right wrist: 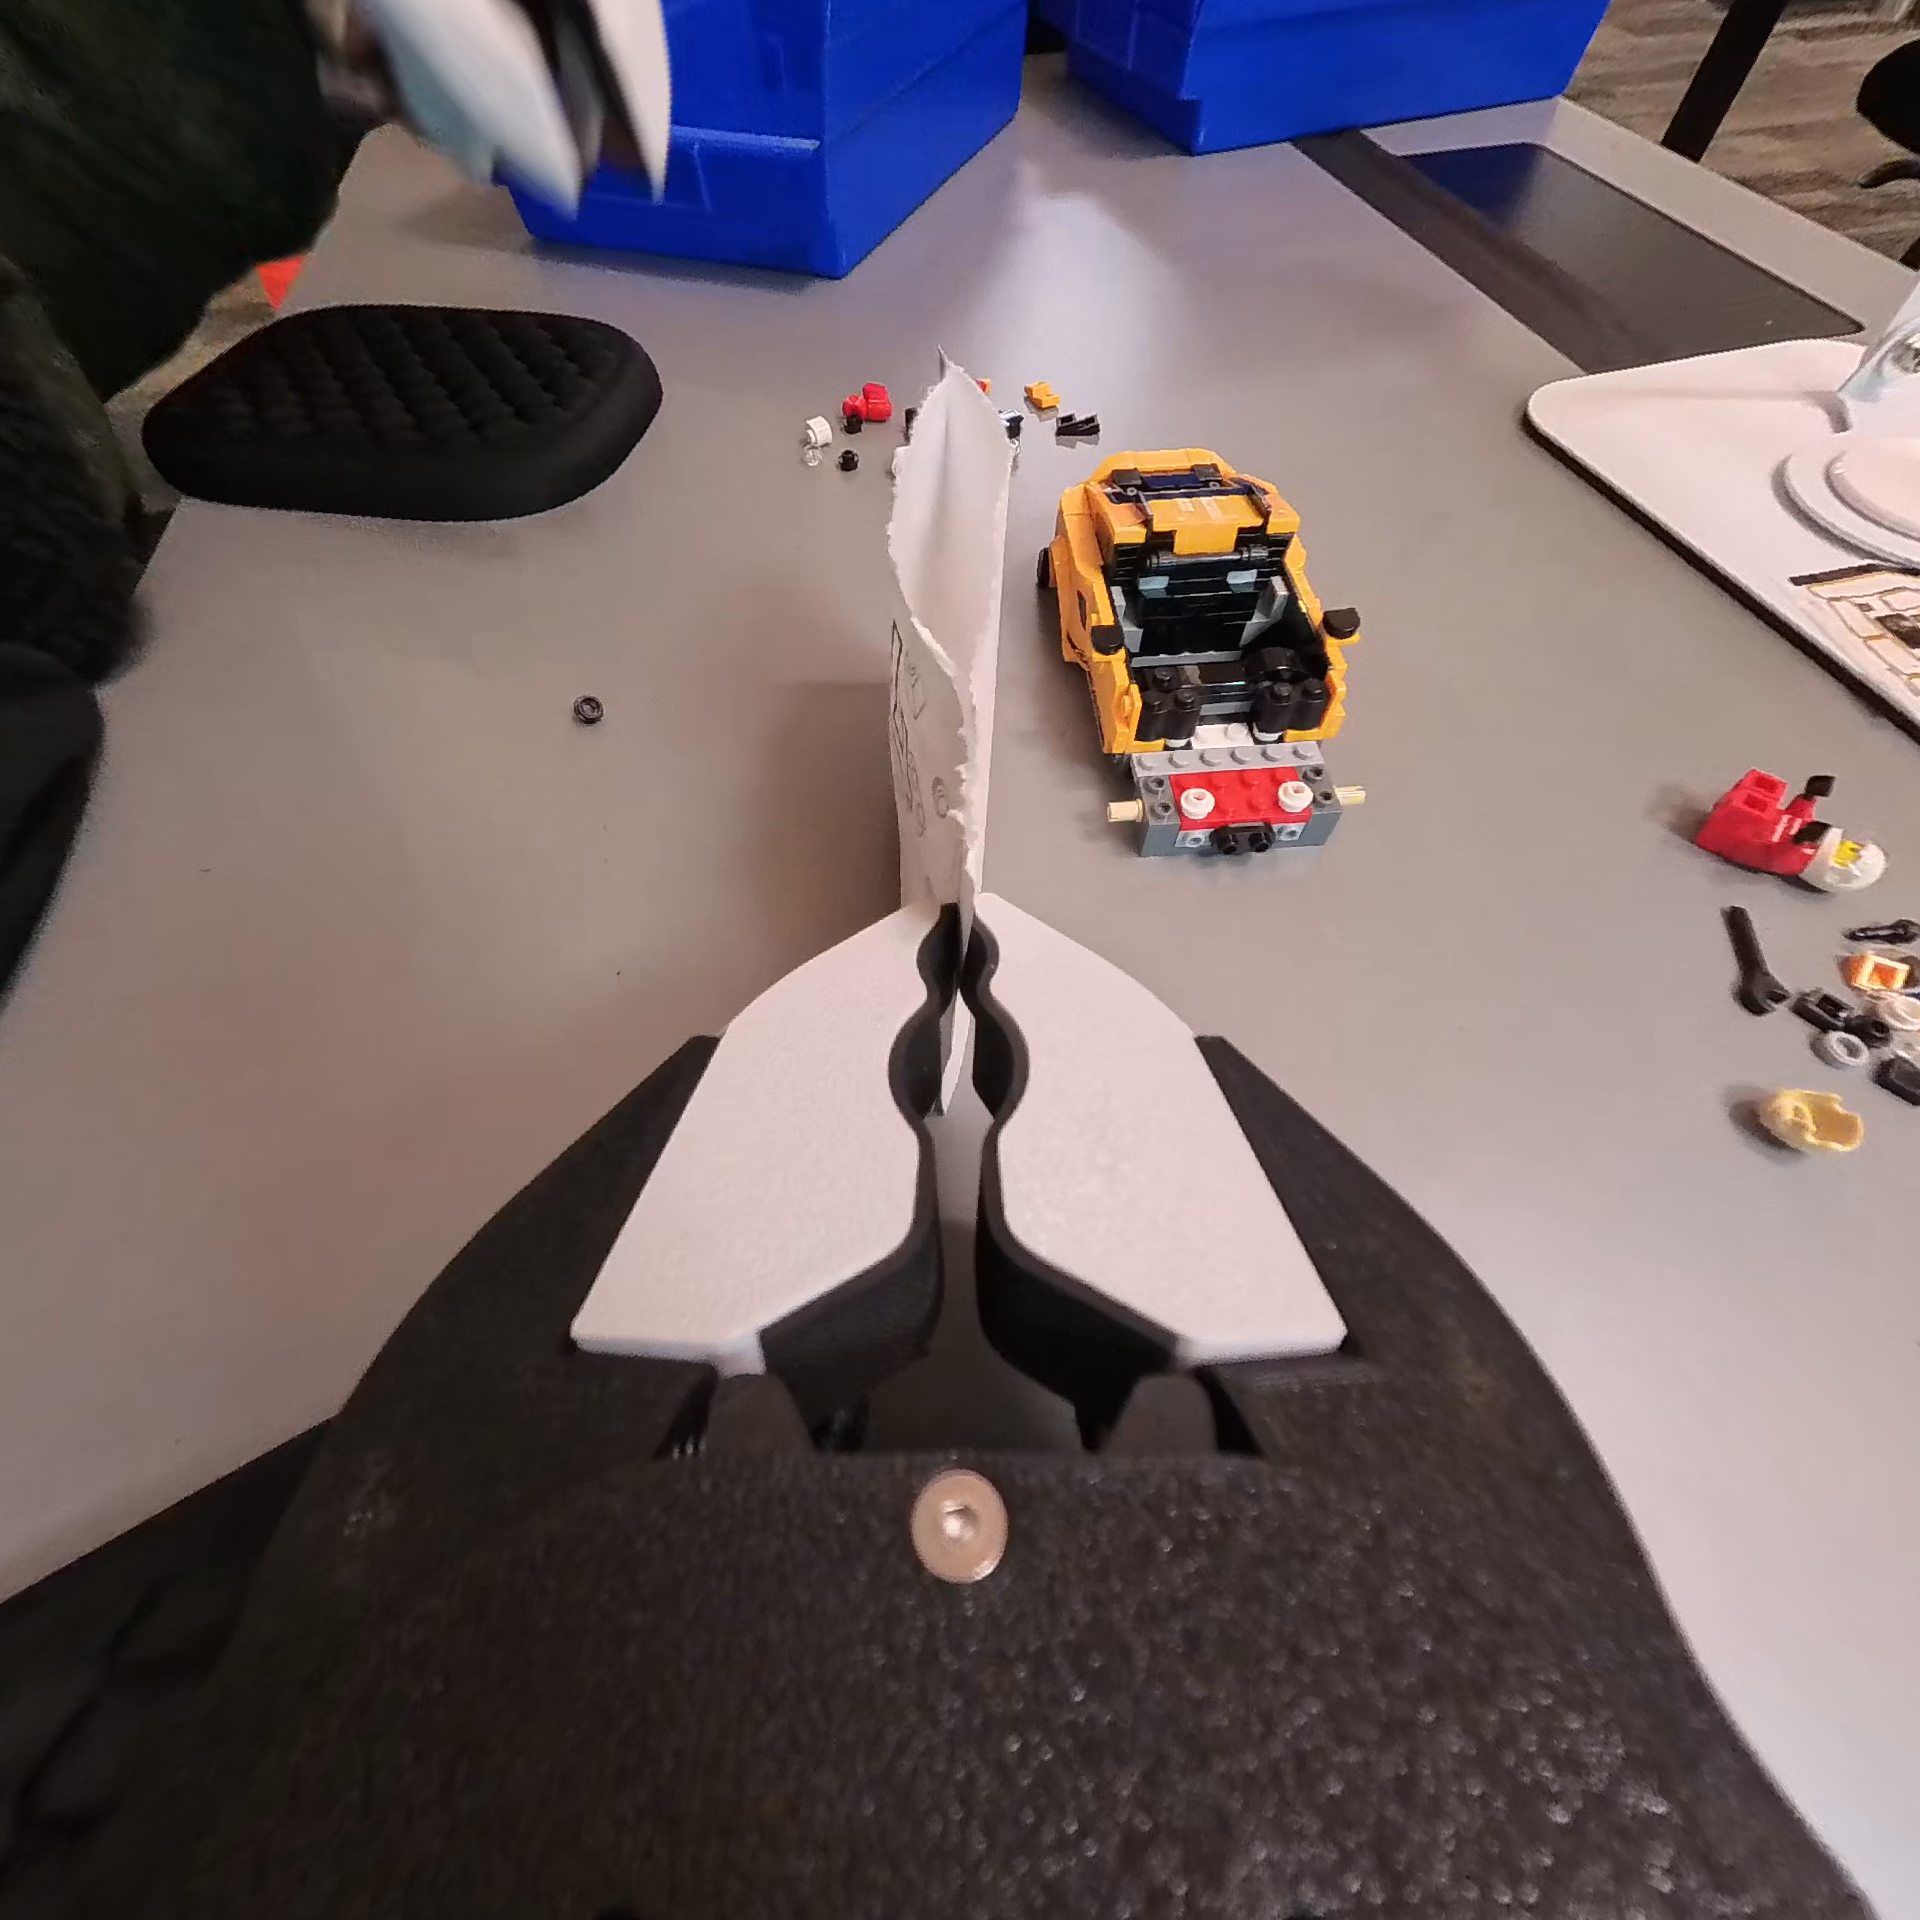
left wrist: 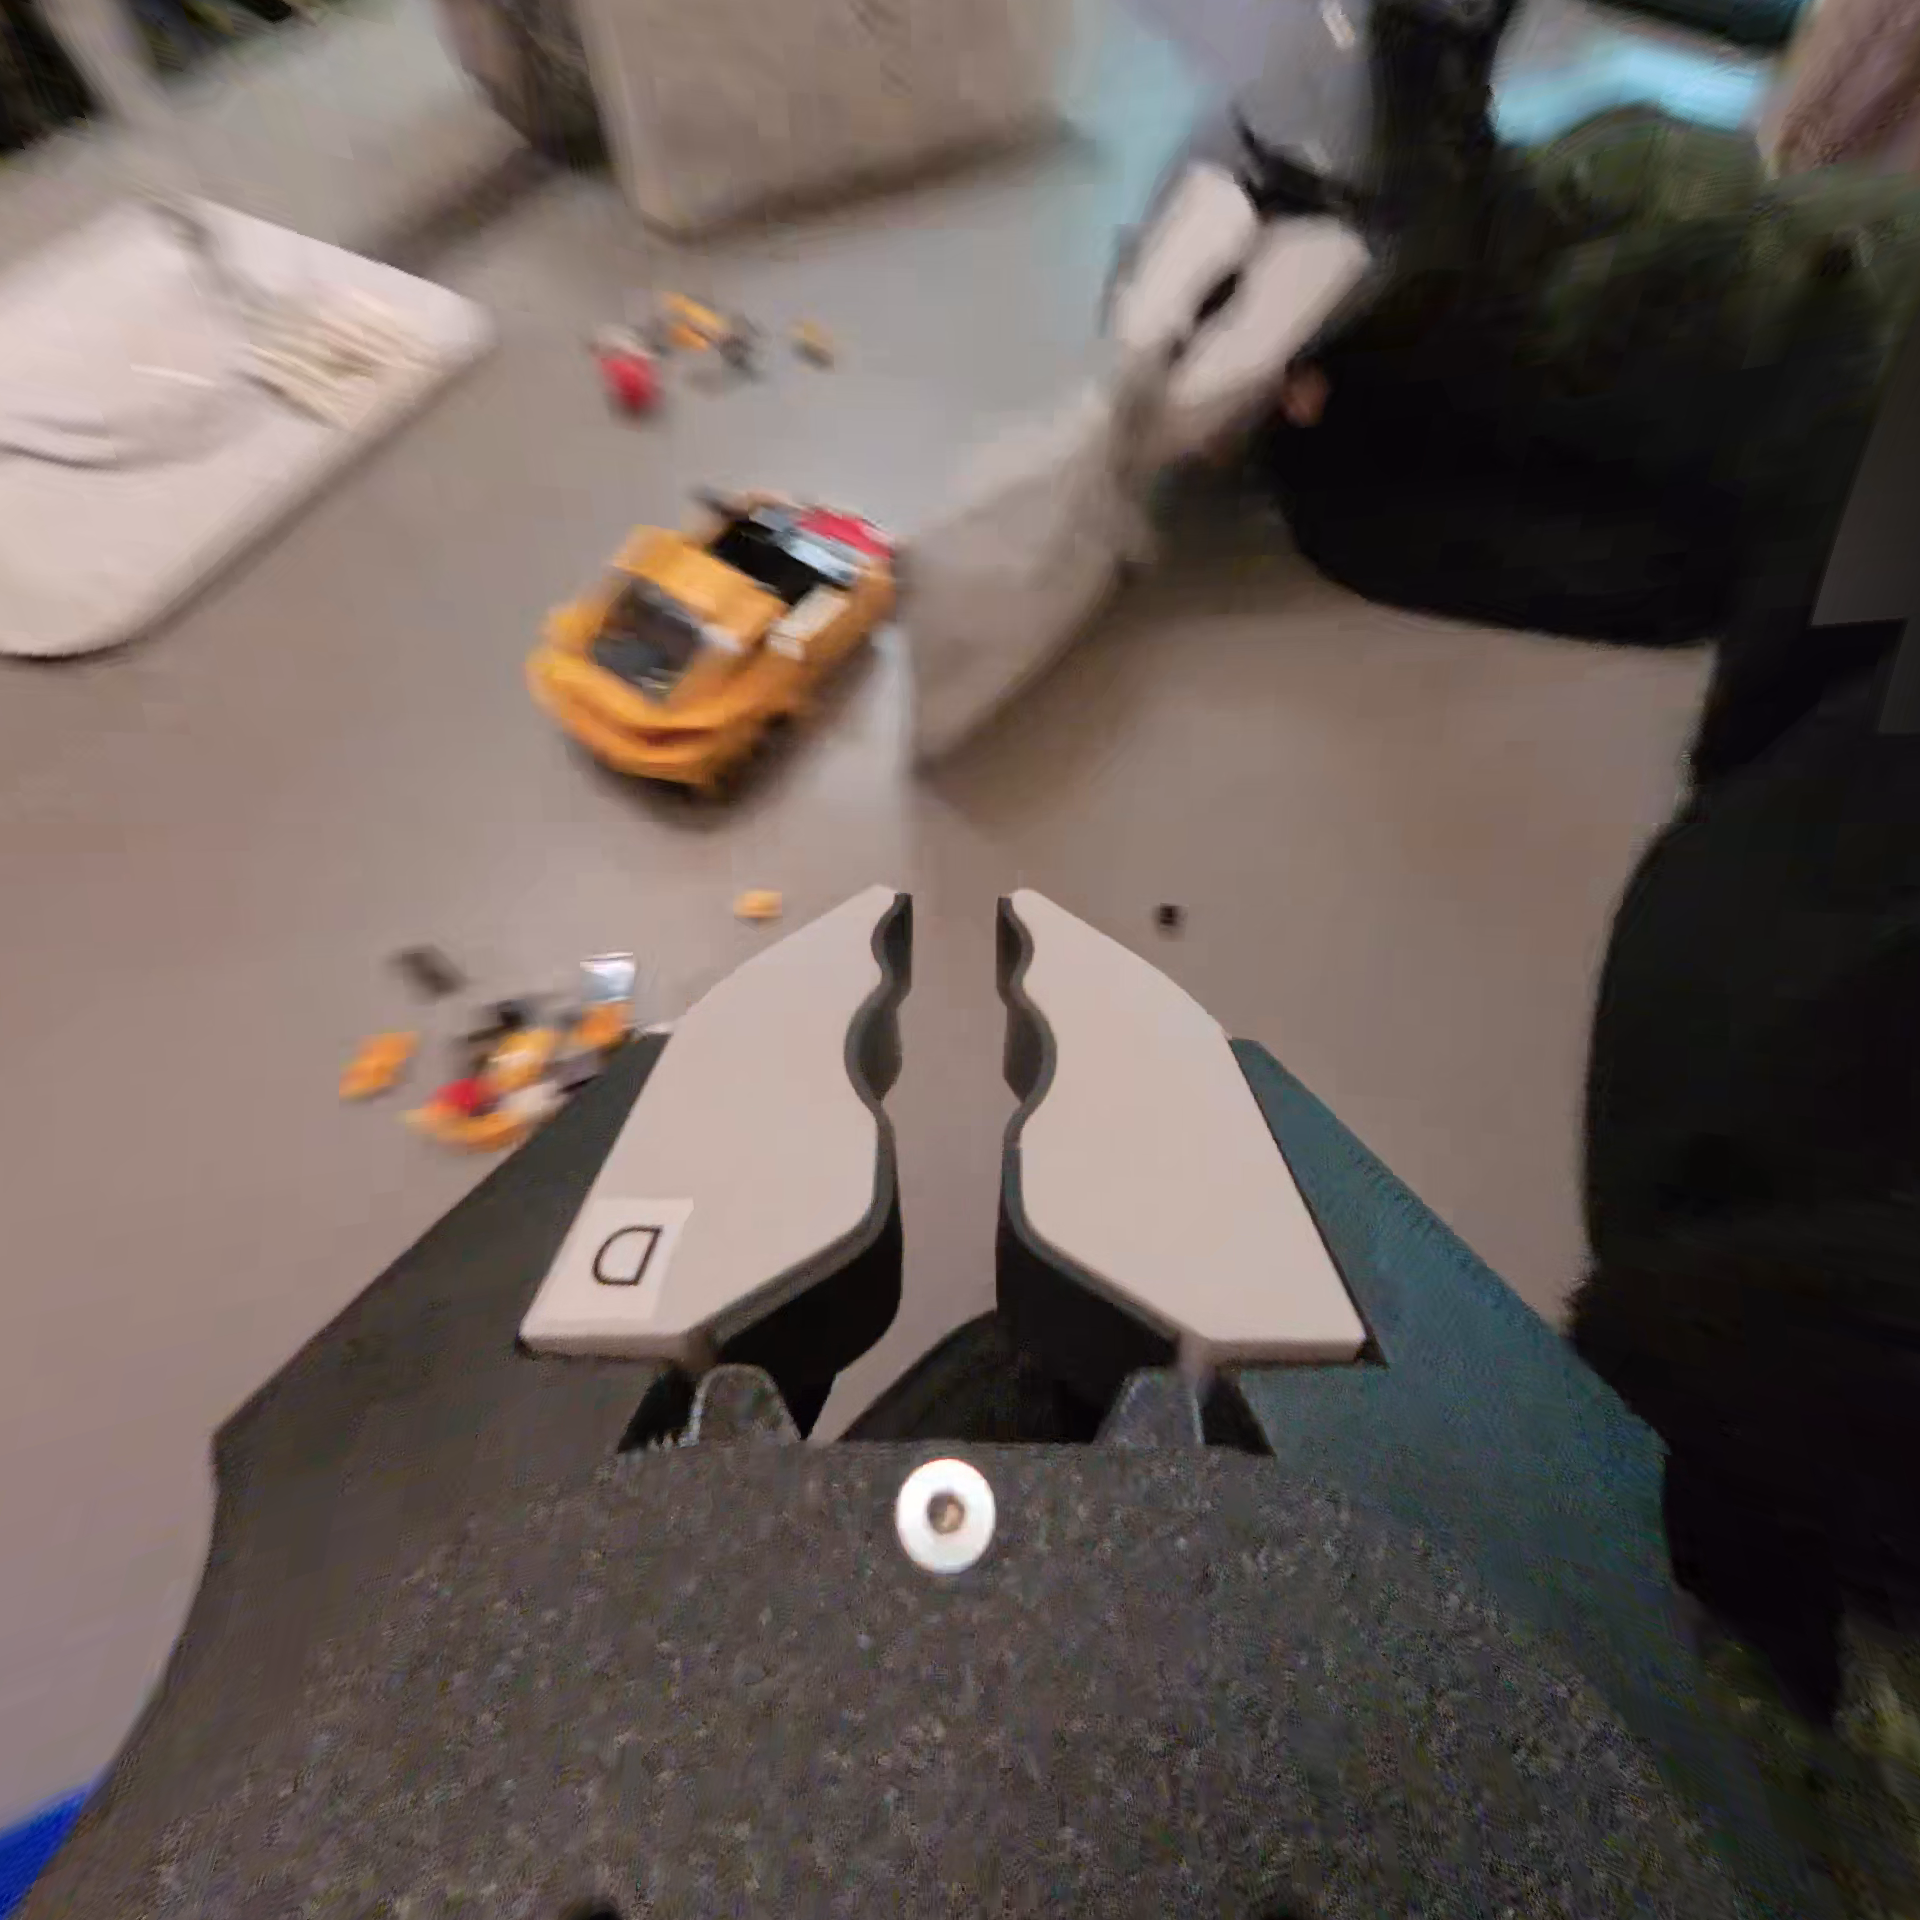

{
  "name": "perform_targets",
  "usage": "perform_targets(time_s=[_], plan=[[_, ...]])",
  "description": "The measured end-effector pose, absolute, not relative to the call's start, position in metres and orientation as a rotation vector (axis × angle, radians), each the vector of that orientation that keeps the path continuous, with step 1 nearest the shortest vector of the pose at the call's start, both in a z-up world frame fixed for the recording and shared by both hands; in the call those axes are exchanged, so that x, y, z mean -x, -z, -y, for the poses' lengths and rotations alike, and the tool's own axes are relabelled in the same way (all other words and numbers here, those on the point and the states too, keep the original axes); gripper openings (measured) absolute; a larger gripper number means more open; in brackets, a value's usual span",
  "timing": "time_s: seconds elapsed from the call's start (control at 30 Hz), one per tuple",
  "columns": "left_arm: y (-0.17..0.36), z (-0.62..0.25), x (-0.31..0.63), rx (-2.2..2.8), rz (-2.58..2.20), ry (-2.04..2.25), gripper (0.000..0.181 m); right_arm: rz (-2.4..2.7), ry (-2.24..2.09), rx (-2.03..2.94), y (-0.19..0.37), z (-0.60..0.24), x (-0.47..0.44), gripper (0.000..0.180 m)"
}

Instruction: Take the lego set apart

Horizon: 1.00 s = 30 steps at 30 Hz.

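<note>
held paper point(right wrist: 951, 644) beside car point(right wrist: 1195, 634), loose bricks point(right wrist: 1860, 997) right

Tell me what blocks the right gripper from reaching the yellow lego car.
Nothing on the grey table lies between them, but the right gripper is shut on a torn white paper bag, occupying its jaws. The yellow lego car sits ahead-right.

The left tongs point(left wrist: 954, 914) are seen parted and empty above the grey bench point(left wrist: 260, 831). Beyond them a yellow lego car point(left wrist: 707, 644) is blurred; loose pieces point(left wrist: 488, 1060) lie nearer than the car, leftward, and a second scatter point(left wrist: 696, 343) farther off.
</note>
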<state>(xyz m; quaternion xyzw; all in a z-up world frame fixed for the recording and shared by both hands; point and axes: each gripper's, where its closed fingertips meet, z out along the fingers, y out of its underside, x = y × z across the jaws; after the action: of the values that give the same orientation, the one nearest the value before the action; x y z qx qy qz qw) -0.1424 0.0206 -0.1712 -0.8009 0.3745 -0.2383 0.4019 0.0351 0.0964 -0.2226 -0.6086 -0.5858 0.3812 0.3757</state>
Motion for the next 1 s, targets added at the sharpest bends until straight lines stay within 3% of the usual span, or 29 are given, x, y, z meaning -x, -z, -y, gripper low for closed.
perform_targets(time_s=[0.2, 0.67, 0.77, 0.9, 1.0], plan=[[0.259, 0.006, 0.071, 2.203, -1.184, 0.605, 0.024, 1.502, -0.977, 1.550, 0.222, -0.096, -0.037, 0.000], [0.260, 0.003, 0.070, 2.192, -1.255, 0.506, 0.007, 1.508, -0.981, 1.546, 0.222, -0.095, -0.037, 0.000], [0.222, -0.021, 0.126, 2.173, -1.022, 0.311, 0.007, 1.508, -0.977, 1.543, 0.222, -0.095, -0.037, 0.000], [0.159, -0.040, 0.284, 2.184, -0.473, -0.118, 0.007, 1.514, -0.990, 1.542, 0.222, -0.094, -0.037, 0.000], [0.154, -0.028, 0.362, 2.224, -0.203, -0.190, 0.007, 1.517, -0.991, 1.540, 0.222, -0.093, -0.037, 0.000]])
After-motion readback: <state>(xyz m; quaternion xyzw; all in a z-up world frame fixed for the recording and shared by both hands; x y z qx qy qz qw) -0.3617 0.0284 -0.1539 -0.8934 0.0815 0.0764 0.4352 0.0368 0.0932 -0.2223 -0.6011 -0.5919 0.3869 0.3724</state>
